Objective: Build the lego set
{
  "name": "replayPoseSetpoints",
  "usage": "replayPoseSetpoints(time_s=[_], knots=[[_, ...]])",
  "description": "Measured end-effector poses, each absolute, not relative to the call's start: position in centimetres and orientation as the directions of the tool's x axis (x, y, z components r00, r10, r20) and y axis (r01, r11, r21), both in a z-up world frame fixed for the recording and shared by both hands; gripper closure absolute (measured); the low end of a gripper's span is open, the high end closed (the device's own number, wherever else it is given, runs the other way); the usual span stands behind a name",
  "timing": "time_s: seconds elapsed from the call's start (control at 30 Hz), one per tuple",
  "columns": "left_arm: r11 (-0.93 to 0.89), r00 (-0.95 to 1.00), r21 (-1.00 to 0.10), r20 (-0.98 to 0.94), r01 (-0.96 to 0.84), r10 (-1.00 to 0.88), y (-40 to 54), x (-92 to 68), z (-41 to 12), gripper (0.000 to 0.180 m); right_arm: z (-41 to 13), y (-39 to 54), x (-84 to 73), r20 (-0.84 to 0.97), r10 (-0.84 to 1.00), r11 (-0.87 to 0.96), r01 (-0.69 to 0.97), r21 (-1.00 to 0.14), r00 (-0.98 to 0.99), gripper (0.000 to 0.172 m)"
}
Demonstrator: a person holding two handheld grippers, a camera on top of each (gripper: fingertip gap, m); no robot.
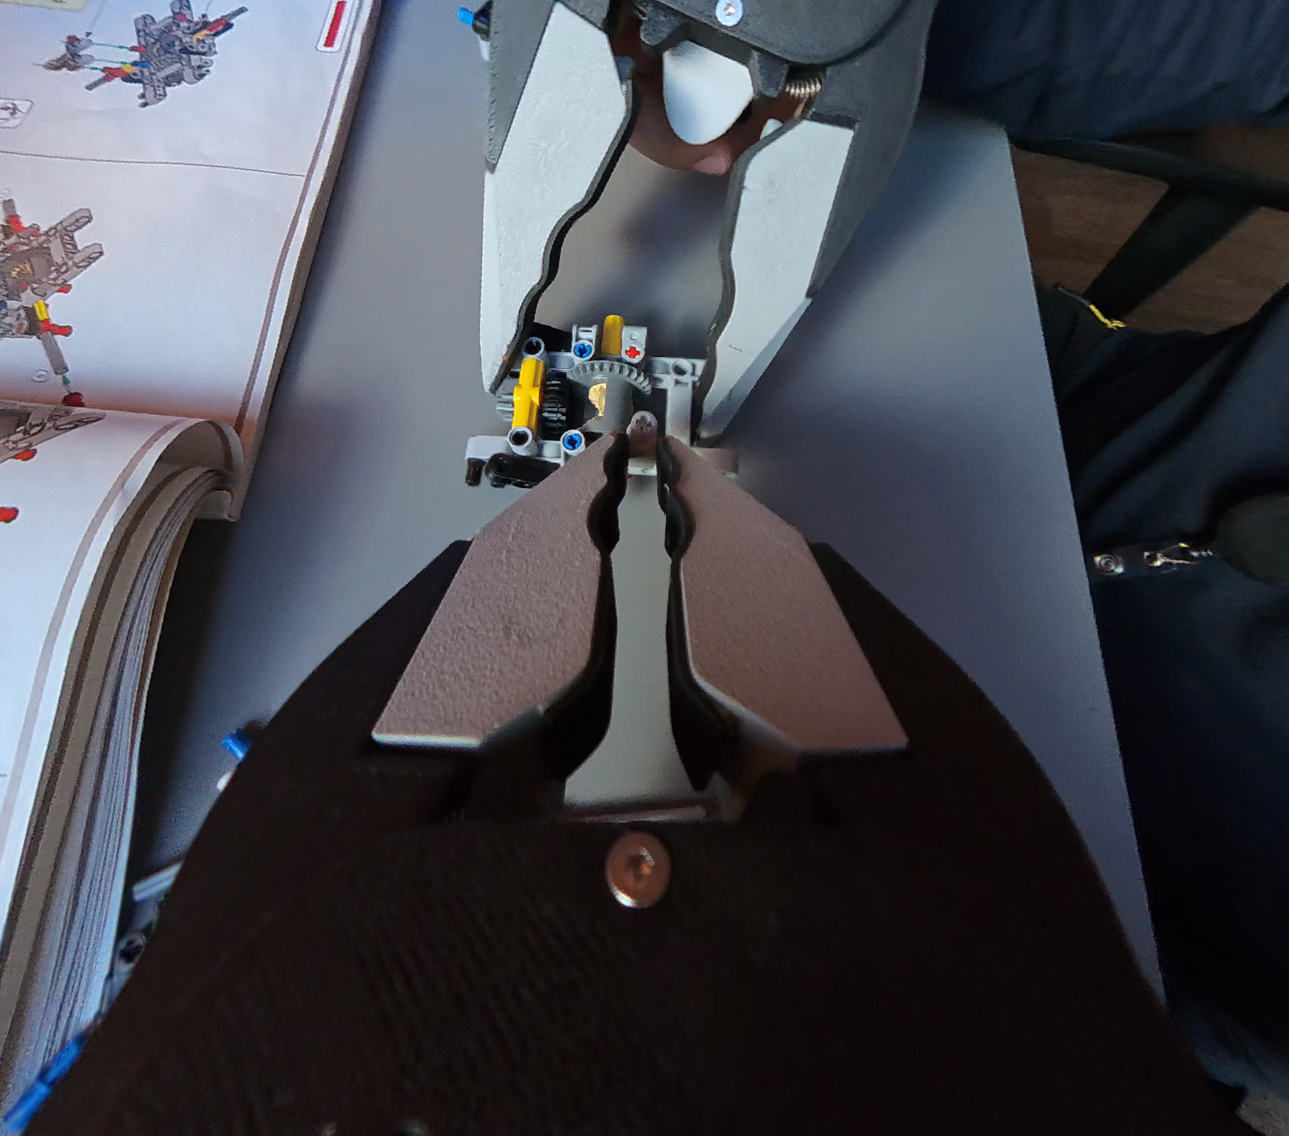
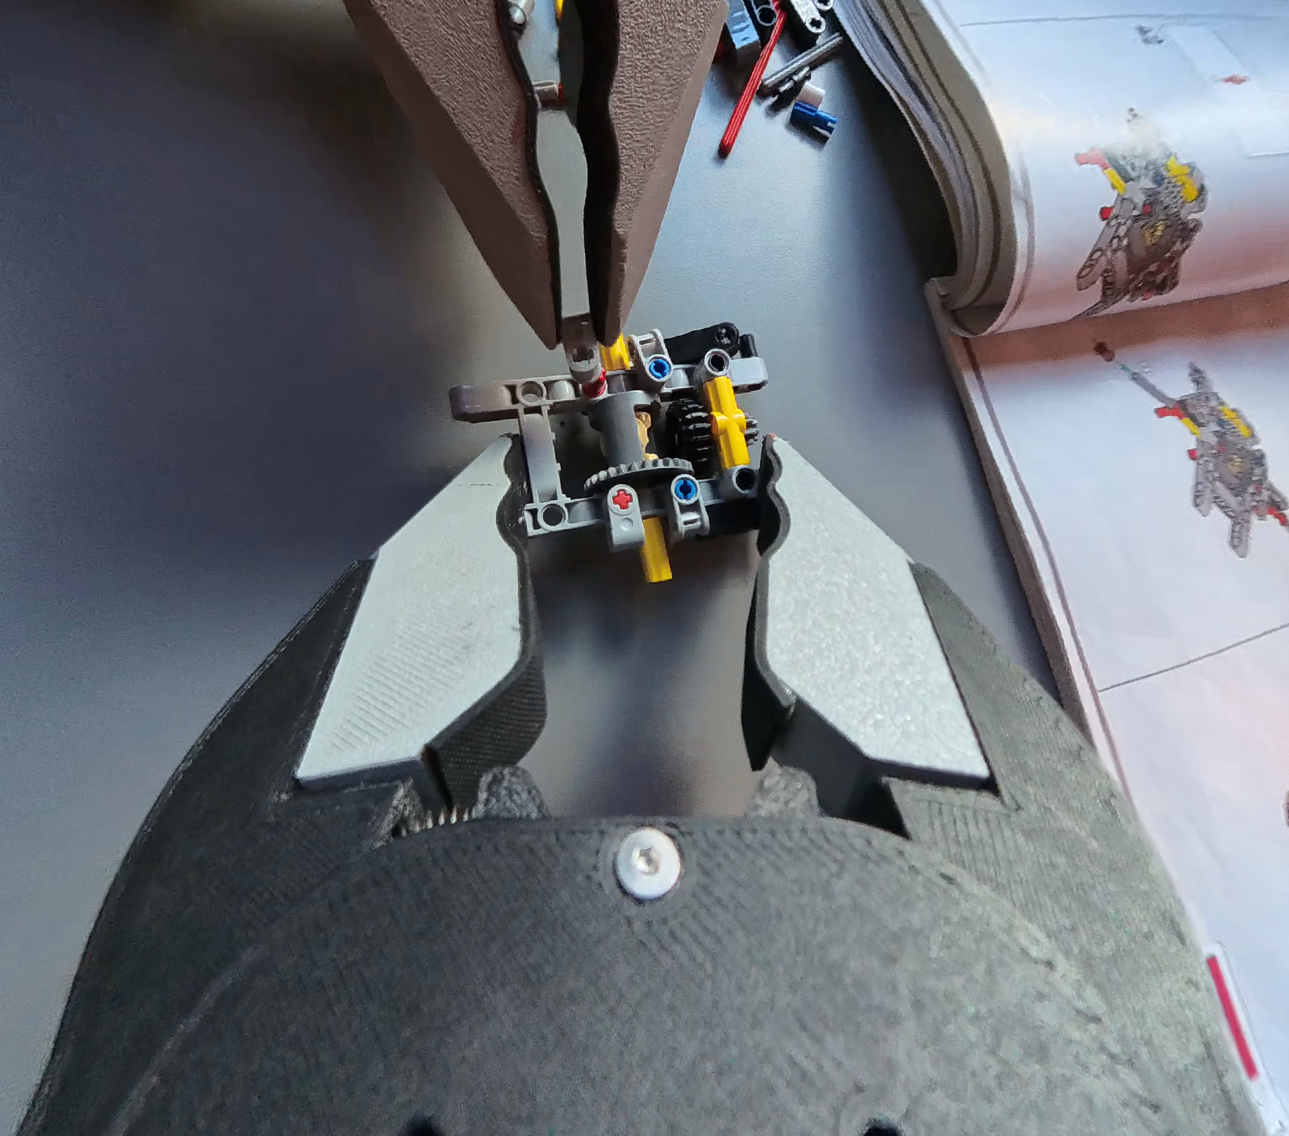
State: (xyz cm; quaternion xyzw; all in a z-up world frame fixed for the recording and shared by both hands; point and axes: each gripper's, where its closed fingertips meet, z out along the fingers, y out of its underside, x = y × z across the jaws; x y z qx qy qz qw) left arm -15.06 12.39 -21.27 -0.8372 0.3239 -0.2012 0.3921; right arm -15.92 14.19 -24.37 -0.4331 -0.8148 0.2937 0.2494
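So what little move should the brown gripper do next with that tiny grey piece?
Probably ease the small grey piece a touch further down onto the red axle tip. The left gripper pinches it right above that tip, and the right gripper brackets the brick gear assembly, so it looks lined up.

- Left gripper (image 1: 639, 452): brownish flat fingers (image 1: 516, 607) tapering to points, wavy black pads along their inner edges, on a rounded black ribbed body with a copper-toned screw (image 1: 637, 869) at 6 o'clock.
- Right gripper (image 2: 642, 461): pale grey fingers (image 2: 858, 642) of the same tapered shape, black wavy pads, and a dark grey textured body with a silver screw (image 2: 649, 862).
- Its far end, at 12 o'clock in the left wrist view, shows a coiled spring (image 1: 802, 87) and what may be a white trigger (image 1: 704, 91).
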Motion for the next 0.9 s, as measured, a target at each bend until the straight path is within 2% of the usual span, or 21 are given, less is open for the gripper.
replayPoseSetpoints(time_s=[0.17, 0.43, 0.63, 0.73, 0.9], knots=[[-0.463, 0.75, -0.797, 0.02, -0.387, -0.662, 12.2, -15.5, -21.6, 0.175, -23.8, 14.1, -15.8, 0.309, 0.835, 0.523, 0.481, -0.703, -0.455, 0.107], [-0.467, 0.774, -0.793, -0.009, -0.391, -0.634, 12.0, -15.2, -21.5, 0.175, -23.2, 14.2, -15.5, 0.466, 0.789, 0.611, 0.428, -0.666, -0.401, 0.107], [-0.421, 0.786, -0.806, -0.086, -0.416, -0.612, 12.1, -14.9, -21.1, 0.175, -23.1, 13.9, -15.1, 0.471, 0.798, 0.599, 0.411, -0.688, -0.375, 0.107], [-0.406, 0.775, -0.823, -0.066, -0.398, -0.628, 11.9, -14.1, -20.6, 0.175, -23.2, 13.8, -15.1, 0.464, 0.803, 0.591, 0.405, -0.697, -0.374, 0.107], [-0.431, 0.759, -0.78, -0.084, -0.453, -0.646, 11.6, -13.7, -22.0, 0.175, -23.2, 13.8, -15.1, 0.461, 0.805, 0.588, 0.402, -0.702, -0.373, 0.107]])
